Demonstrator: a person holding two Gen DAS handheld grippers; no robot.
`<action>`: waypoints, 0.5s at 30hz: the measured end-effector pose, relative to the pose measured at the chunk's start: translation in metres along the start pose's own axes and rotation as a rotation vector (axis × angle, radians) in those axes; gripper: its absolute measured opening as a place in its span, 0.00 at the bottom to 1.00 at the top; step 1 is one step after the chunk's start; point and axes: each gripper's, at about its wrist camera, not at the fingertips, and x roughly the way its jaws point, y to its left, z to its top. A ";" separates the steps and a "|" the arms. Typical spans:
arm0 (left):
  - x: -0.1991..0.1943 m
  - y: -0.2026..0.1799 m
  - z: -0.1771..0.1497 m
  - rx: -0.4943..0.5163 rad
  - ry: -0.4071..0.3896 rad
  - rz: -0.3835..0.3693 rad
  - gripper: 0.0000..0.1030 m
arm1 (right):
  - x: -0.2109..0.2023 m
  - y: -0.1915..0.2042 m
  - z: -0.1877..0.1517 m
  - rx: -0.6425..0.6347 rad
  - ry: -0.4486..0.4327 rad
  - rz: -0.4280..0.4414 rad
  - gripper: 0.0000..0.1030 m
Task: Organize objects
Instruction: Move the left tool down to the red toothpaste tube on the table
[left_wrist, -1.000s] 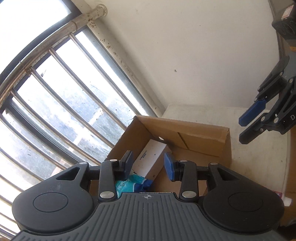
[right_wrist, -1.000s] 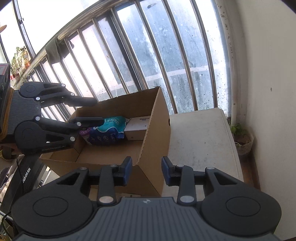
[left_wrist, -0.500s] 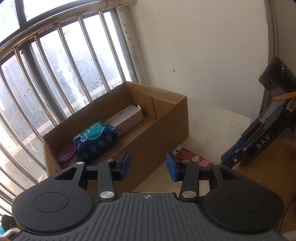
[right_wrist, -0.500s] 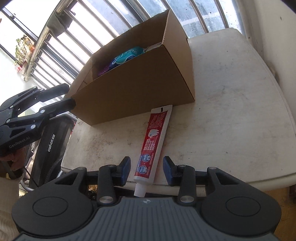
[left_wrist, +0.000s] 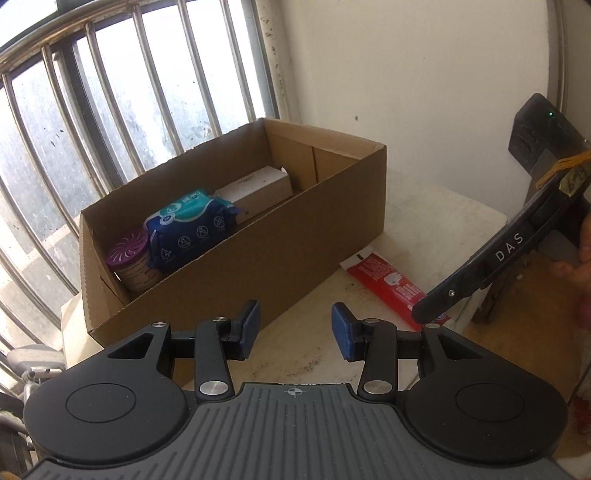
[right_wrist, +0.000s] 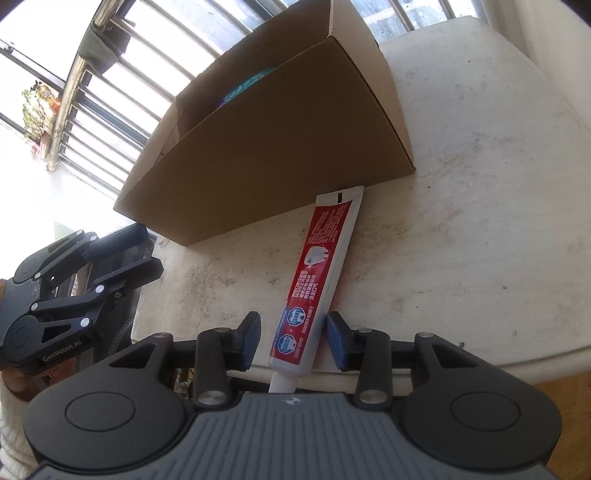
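- Both pairs of jaws stand apart, their blue pads pressing on nothing.
- Landmark: an open brown cardboard box (left_wrist: 258, 251), oblong, resting on a worn, speckled white table (right_wrist: 480, 229) in front of a barred window (left_wrist: 92, 122).
- Inside the box, along its far wall, sit three things in a row. A plain brown rectangular carton (left_wrist: 258, 188) lies toward the box's right end.
- A blue and teal soft pack of wipes (left_wrist: 188, 225) lies in the middle of the box, touching the carton.
- A small round container with a purple swirl lid (left_wrist: 129, 258) stands at the box's left end, beside the wipes.
- Outside the box, a red and white toothpaste tube (right_wrist: 317, 280) lies flat on the table, its crimped end at the foot of the box's near wall.
- Right gripper (right_wrist: 291, 339), black, held in a person's hand, has the tube's cap end between its parted pads, near the table's front edge; contact is not clear.
- Left gripper (left_wrist: 293, 330), black, hangs over the table before the box's near wall, with nothing between its pads.
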 end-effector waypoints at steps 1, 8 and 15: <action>0.003 0.000 0.000 -0.006 0.006 -0.006 0.41 | 0.003 -0.001 0.002 0.017 0.003 0.012 0.42; 0.011 -0.001 -0.006 0.004 0.040 -0.014 0.42 | 0.029 -0.001 0.011 0.104 0.026 0.122 0.42; 0.017 0.001 -0.014 0.066 0.088 -0.051 0.49 | 0.055 0.008 0.027 0.099 0.017 0.170 0.41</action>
